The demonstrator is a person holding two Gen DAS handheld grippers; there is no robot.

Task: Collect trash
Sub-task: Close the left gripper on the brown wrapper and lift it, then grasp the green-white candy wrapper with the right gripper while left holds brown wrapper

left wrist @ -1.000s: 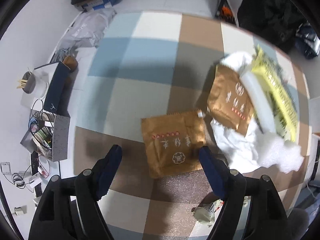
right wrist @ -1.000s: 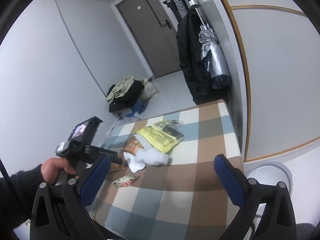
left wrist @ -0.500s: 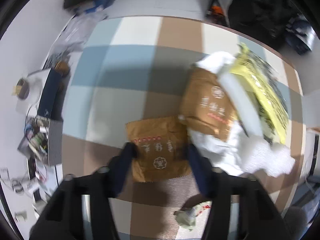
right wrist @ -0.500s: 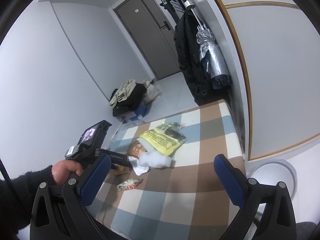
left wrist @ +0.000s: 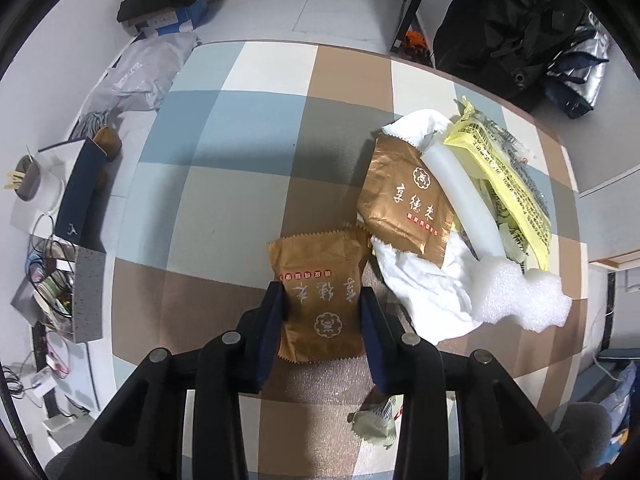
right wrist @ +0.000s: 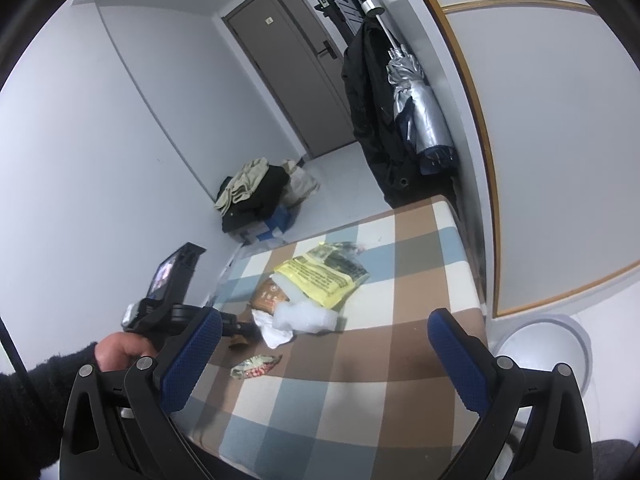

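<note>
Since a second ago the left gripper (left wrist: 322, 300) has dropped onto the near gold wrapper (left wrist: 320, 284), and its jaws have gone from wide apart to pinching. They are closing now, both blue pads pressed on the wrapper's side edges, which buckle slightly between them. Right gripper (right wrist: 320, 344) unchanged: same spot, jaws wide apart, nothing between them.

Left wrist view, left to right:
- 9 o'clock: grey box of cables (left wrist: 60, 292) and a dark blue box (left wrist: 78, 192) on the floor beside the checked tabletop (left wrist: 224, 184).
- 6 o'clock, just below centre: held gold wrapper, lying flat on a brown check.
- 5 o'clock: crumpled small wrapper (left wrist: 378, 420), apart from the held one, partly hidden by the right finger.
- 3 o'clock: pile with a second gold wrapper (left wrist: 404, 200) on white tissue (left wrist: 420, 284), a white foam tube (left wrist: 464, 200), a foam sheet (left wrist: 516, 292) and a yellow printed bag (left wrist: 508, 176). Second gold wrapper's corner nearly meets the held one; cannot tell if they touch.
- 1 o'clock: black coat (left wrist: 500, 16) hanging past the table edge.

Right wrist view:
- 8 o'clock: hand (right wrist: 120, 354) in a dark sleeve holding the left gripper's handle over the table edge.
- Centre: same trash pile; red-and-white crumpled wrapper sits alone toward 6 o'clock of it.
- 12 o'clock: grey door (right wrist: 288, 68); clothes heap (right wrist: 256, 196) on the floor at 10 o'clock of the table.
</note>
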